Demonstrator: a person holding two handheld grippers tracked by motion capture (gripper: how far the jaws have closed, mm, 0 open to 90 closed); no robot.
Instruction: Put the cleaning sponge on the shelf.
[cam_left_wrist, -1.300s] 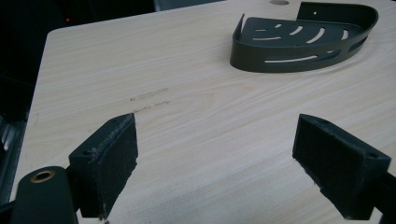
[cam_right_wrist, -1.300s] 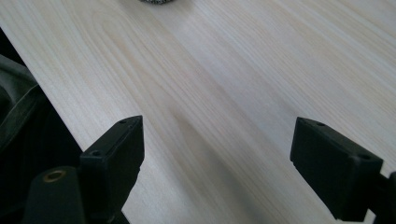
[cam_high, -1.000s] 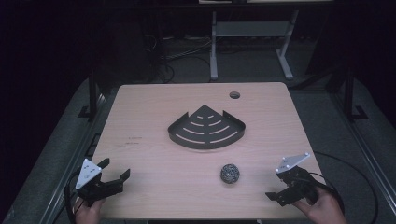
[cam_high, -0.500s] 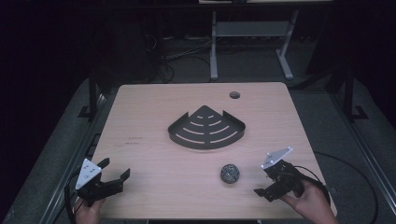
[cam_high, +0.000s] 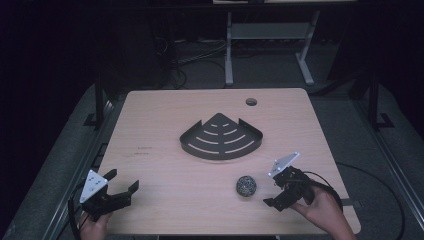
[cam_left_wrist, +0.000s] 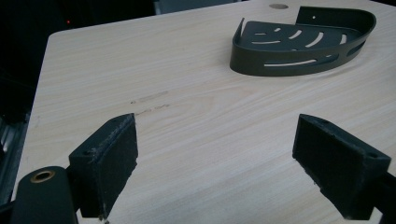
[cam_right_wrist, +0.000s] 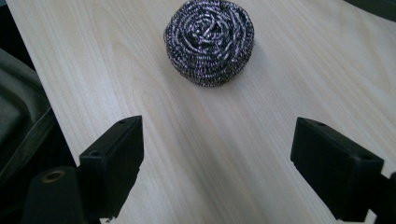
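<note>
I see the table (cam_high: 165, 125) with the dark corner shelf (cam_high: 221, 137) lying flat near its middle. My right gripper (cam_high: 276, 189) sits at the near right, jaws spread wide, holding nothing. My left gripper (cam_high: 122, 184) waits at the near left, equally wide and empty. The steel wool scrubber (cam_high: 246, 185) rests just left of the right gripper, untouched.

Both grippers are matte black: the left gripper (cam_high: 121, 190) and right gripper (cam_high: 273, 192) each wear a grey three-cornered plate, trail a black cable, and carry blocky, foam-faced jaws.
</note>
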